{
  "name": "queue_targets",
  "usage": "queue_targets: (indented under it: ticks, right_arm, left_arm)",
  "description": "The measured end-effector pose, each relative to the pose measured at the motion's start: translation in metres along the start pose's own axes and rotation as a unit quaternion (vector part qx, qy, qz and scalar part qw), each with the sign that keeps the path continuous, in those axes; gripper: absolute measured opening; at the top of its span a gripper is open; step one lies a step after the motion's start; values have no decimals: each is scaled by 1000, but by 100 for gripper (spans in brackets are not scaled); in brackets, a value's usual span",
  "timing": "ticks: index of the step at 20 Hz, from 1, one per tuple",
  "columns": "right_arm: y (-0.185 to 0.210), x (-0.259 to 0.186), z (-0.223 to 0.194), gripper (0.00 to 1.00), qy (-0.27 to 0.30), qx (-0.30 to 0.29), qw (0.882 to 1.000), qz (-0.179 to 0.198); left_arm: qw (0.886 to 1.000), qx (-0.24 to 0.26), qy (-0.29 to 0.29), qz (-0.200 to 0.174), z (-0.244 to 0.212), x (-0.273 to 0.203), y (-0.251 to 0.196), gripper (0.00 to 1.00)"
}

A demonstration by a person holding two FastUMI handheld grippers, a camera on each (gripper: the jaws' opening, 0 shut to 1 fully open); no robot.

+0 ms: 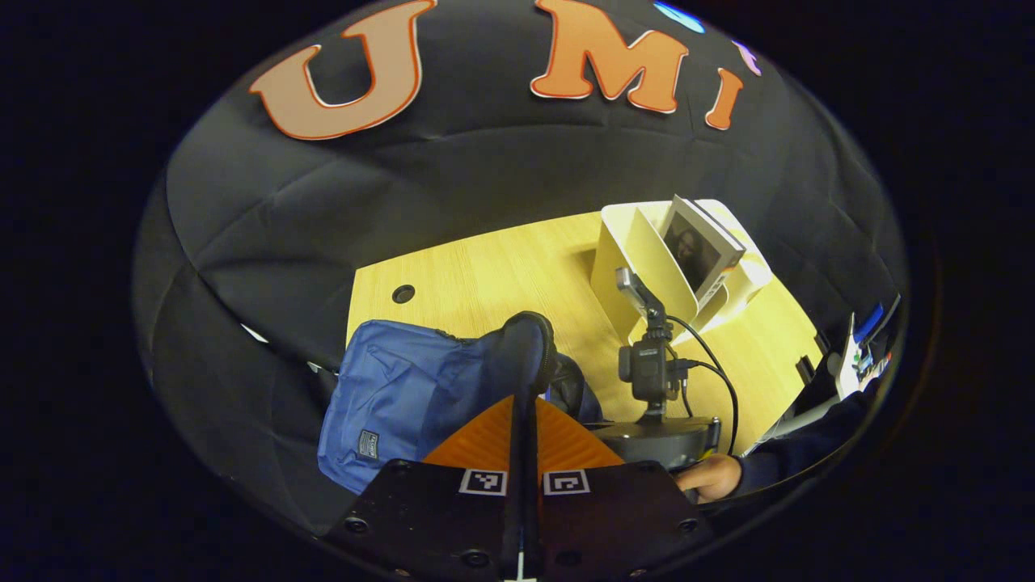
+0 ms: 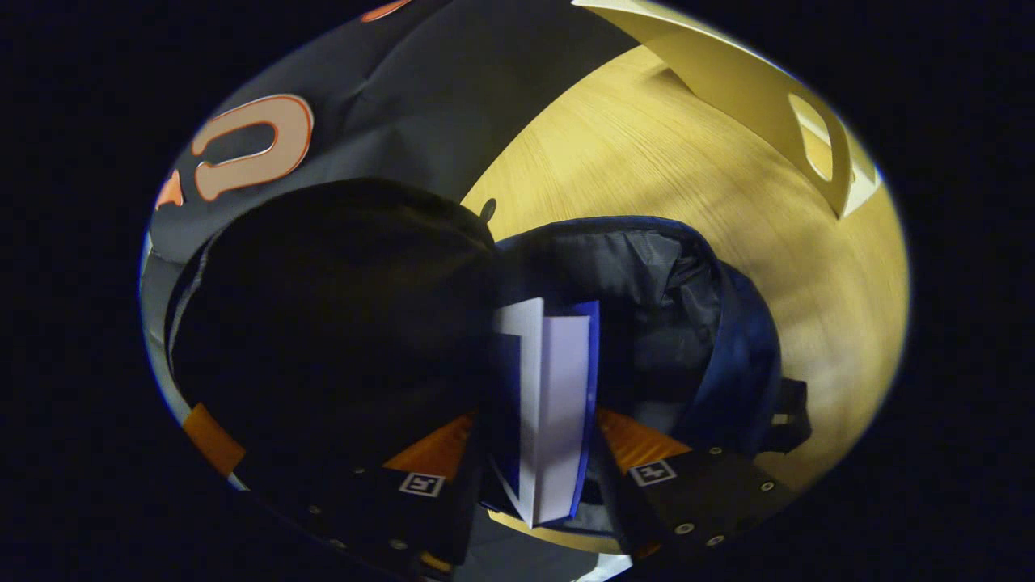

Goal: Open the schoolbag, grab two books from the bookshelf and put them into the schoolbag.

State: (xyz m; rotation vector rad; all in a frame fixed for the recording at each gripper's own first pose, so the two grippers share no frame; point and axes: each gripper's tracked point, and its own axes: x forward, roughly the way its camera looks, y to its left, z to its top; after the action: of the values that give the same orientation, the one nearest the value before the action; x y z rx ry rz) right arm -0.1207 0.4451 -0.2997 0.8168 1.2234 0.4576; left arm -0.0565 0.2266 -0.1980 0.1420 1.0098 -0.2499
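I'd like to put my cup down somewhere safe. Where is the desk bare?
Bare wood lies between the blue schoolbag and the white bookshelf, reaching back to the cable hole. It is crowded at the bag's mouth, where the right gripper holds a book.

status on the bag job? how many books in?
Done: the schoolbag is open, its dark lining showing. In hand: the right tool is shut on a blue book, poised at the bag's mouth, while the left tool is shut on the bag's edge, holding it up. Left: release this book inside. One book stands in the bookshelf; I can't tell whether another is already in the bag.
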Motion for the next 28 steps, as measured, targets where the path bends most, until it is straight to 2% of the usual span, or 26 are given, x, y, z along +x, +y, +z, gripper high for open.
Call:
queue_targets:
  ticks: [1,2,4,6,10,11,12,14,16,18,19,22,26,28]
  right_arm:
    - [0,-7,1,74,2,-14,1000,-1]
    - [-4,-15,3,86,3,-26,1000,-11]
    - [-17,-32,12,94,-6,-51,998,-37]
    - [-40,-54,32,95,-32,-99,991,-81]
    - [-51,-96,63,97,-70,-184,972,-129]
    - [-60,-114,73,97,-82,-207,963,-155]
    - [-73,-132,87,97,-97,-234,948,-192]
    - [-82,-167,116,97,-134,-284,920,-233]
    - [-80,-198,138,97,-170,-325,894,-258]
    - [-79,-221,157,97,-194,-351,873,-278]
    - [-80,-232,167,97,-202,-355,867,-287]
    - [-81,-263,192,97,-212,-349,860,-307]
    - [-84,-293,240,97,-225,-371,831,-347]
    - [-84,-299,260,97,-226,-367,828,-359]
  left_arm:
    - [1000,-3,-3,2,0,0,2,2]
    - [1000,-6,-6,4,2,0,5,2]
    - [1000,-14,-10,8,1,1,7,2]
    - [1000,-21,-11,11,0,4,6,2]
    - [1000,-23,-7,17,-3,10,-1,2]
    - [1000,-22,-6,19,-2,13,-4,2]
    - [999,-24,-5,22,-2,14,-6,2]
    - [999,-31,-3,26,-3,20,-10,2]
    - [999,-40,-1,29,-6,23,-13,2]
    - [998,-48,1,32,-7,26,-15,2]
    - [998,-51,0,35,-7,27,-16,2]
    - [998,-55,-2,40,-8,26,-16,2]
    - [997,-72,-4,38,-11,29,-19,2]
    - [996,-78,-4,34,-13,31,-20,2]
